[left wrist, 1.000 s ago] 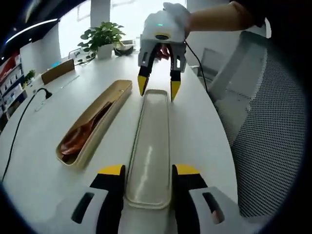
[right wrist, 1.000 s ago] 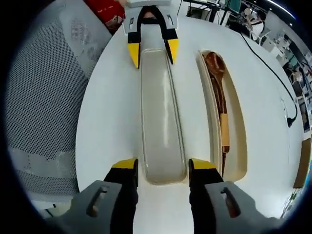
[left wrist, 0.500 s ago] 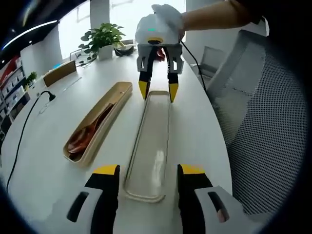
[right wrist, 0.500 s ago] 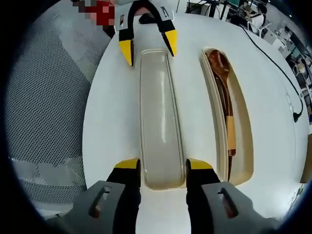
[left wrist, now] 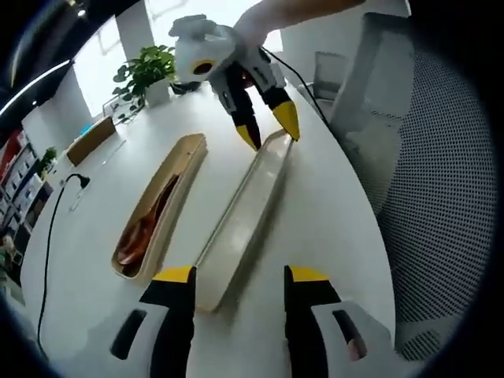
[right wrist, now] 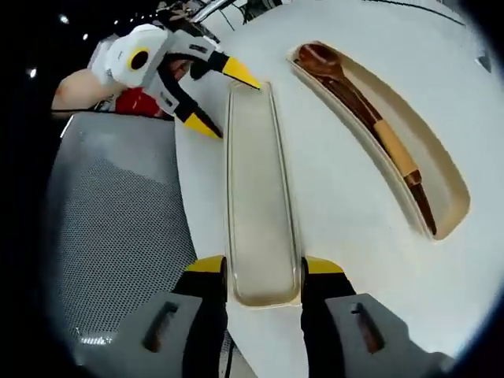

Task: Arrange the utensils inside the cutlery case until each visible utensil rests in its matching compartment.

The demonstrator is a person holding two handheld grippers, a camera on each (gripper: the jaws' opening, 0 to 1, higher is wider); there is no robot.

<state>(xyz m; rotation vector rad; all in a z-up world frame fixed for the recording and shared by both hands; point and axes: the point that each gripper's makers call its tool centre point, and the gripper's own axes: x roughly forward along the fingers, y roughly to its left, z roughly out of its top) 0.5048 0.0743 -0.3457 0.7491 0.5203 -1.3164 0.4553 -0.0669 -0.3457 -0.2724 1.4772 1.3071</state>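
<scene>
Right gripper (right wrist: 263,272): jaws pinch the near end of the case lid (right wrist: 258,197), yellow tips touching both long edges, so the lid can be carried.
Left gripper (left wrist: 233,277): jaws spread, straddling the lid's (left wrist: 244,216) other end without clear contact; probably steadying or just letting go.
Lid: tilted in the left gripper view, one long edge raised, likely being brought toward the base.
Case base (right wrist: 441,177): open on the white table (right wrist: 346,220), beside the lid and apart from it.
Wooden spoon (right wrist: 358,110): lies lengthwise inside the base, bowl at one end; a second utensil beneath it, cannot tell which.
</scene>
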